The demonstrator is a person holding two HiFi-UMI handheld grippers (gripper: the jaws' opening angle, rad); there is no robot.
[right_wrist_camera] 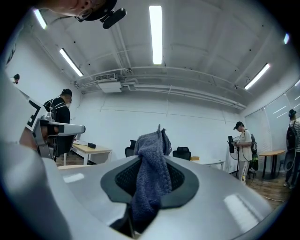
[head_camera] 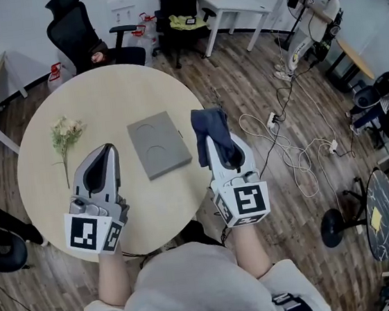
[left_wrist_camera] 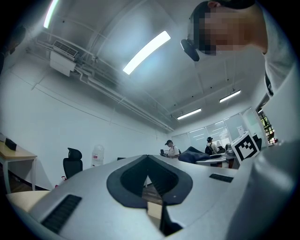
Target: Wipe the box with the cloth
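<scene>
Head view
- Counter [head_camera: 90,100]: round, pale top, on a wood floor.
- Box [head_camera: 158,145]: flat and grey, lying near the middle of the counter, between the two grippers and touched by neither.
- Left gripper [head_camera: 112,148]: over the near left part of the counter, left of the box, pointing far.
- Right gripper [head_camera: 216,145]: over the near right edge of the counter, just right of the box.
- Cloth [head_camera: 211,130]: dark blue, bunched at the tip of the right gripper, off the box.
- Flowers [head_camera: 65,134]: a small pale sprig lying on the left of the counter.
- Cables [head_camera: 291,147]: white loops on the floor to the right.
- Chair [head_camera: 83,38]: black, beyond the far edge of the counter.

Left gripper view
- Fingers [left_wrist_camera: 93,187]: pressed together at the tips, nothing held between them.
- Background: ceiling strip lights and a white wall; the cloth [left_wrist_camera: 192,156] shows as a dark bundle to the right.

Right gripper view
- Fingers [right_wrist_camera: 201,187]: pinching the cloth [right_wrist_camera: 150,173], which stands up above the tips and hangs down between them.
- Person [right_wrist_camera: 243,150]: standing at the far right.
</scene>
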